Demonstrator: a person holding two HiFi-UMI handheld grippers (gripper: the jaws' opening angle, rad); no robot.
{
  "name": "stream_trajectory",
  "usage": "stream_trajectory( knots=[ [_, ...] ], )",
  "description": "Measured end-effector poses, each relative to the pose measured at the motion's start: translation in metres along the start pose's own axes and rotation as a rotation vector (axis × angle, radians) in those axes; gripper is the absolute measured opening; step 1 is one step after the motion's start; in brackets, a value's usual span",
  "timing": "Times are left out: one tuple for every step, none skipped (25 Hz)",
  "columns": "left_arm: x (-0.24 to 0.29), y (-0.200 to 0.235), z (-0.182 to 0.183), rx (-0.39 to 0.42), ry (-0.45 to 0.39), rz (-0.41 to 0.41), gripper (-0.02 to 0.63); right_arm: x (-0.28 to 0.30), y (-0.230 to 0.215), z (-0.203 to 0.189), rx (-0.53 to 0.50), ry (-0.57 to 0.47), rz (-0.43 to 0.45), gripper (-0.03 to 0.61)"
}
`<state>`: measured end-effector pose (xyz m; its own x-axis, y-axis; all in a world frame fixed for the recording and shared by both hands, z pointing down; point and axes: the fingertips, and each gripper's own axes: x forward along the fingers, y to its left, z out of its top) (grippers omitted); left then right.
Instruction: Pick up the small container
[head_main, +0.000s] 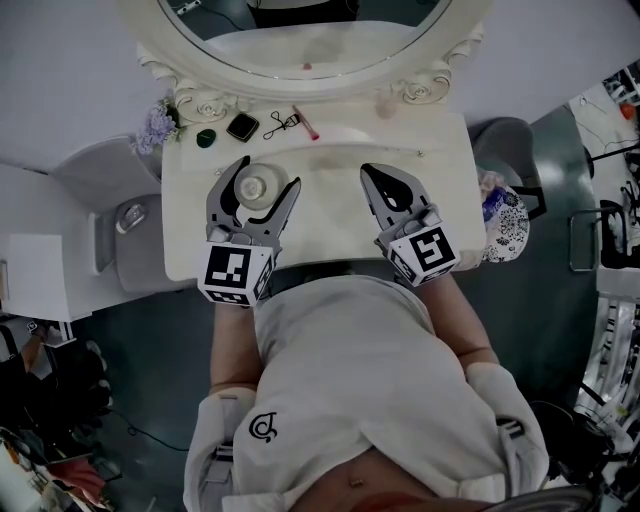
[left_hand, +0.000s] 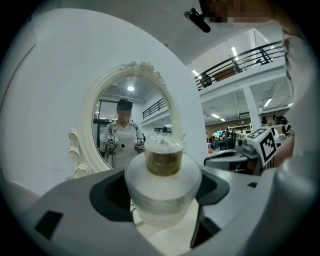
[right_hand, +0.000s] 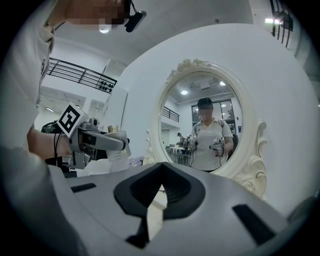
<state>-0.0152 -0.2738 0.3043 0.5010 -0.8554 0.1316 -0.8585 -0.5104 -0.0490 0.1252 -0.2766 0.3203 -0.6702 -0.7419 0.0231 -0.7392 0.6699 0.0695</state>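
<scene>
**Head view.** The small container (head_main: 251, 187), a round lidded jar standing upright, sits at the left of the white worktop (head_main: 330, 230). It lies between the jaws of the left claw (head_main: 268, 173), which flank it on both sides. The right claw (head_main: 372, 177) lies well apart to the right, so the left is the nearer.

**Left gripper view.** The jar fills the gap. Its frosted body appears to touch both jaws, so the claw is probably grasping it. Whether its base is clear of the worktop cannot be told.

**Right gripper view.** The jaws are clenched, with nothing between them. The oval mirror (right_hand: 200, 130) stands ahead.

**Judgement.** The coming move is a straight lift along the jar's vertical axis.
</scene>
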Motion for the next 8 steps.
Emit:
stream_trajectory(
  knots=[
    [0.0005,-0.0005,0.0,0.001,-0.001,0.001,0.35,-0.0002,0.0005,0.0,-0.002,-0.002,0.004,0.005],
    [0.0009,-0.0013,0.0002,0.001,-0.002,0.001,0.35,-0.0007,0.0012,0.0001,-0.005,-0.004,0.008,0.005],
    [0.001,-0.0025,0.0003,0.0,-0.003,0.001,0.35,-0.0017,0.0021,0.0005,-0.009,-0.005,0.013,0.005],
    [0.0009,-0.0039,0.0003,-0.001,-0.003,0.001,0.35,-0.0028,0.0032,0.0009,-0.014,-0.005,0.018,0.005],
    [0.0005,-0.0051,0.0005,-0.001,-0.003,0.001,0.35,-0.0037,0.0043,0.0014,-0.019,-0.004,0.023,0.005],
    [0.0,-0.0061,0.0008,-0.001,-0.003,0.001,0.35,-0.0043,0.0053,0.0018,-0.023,-0.002,0.026,0.005],
    [-0.0005,-0.0069,0.0012,0.0,-0.003,0.001,0.35,-0.0047,0.0062,0.0023,-0.026,-0.001,0.028,0.005],
    [-0.001,-0.0076,0.0017,0.0,-0.004,0.001,0.35,-0.0051,0.0069,0.0029,-0.028,0.0,0.029,0.005]
  ],
)
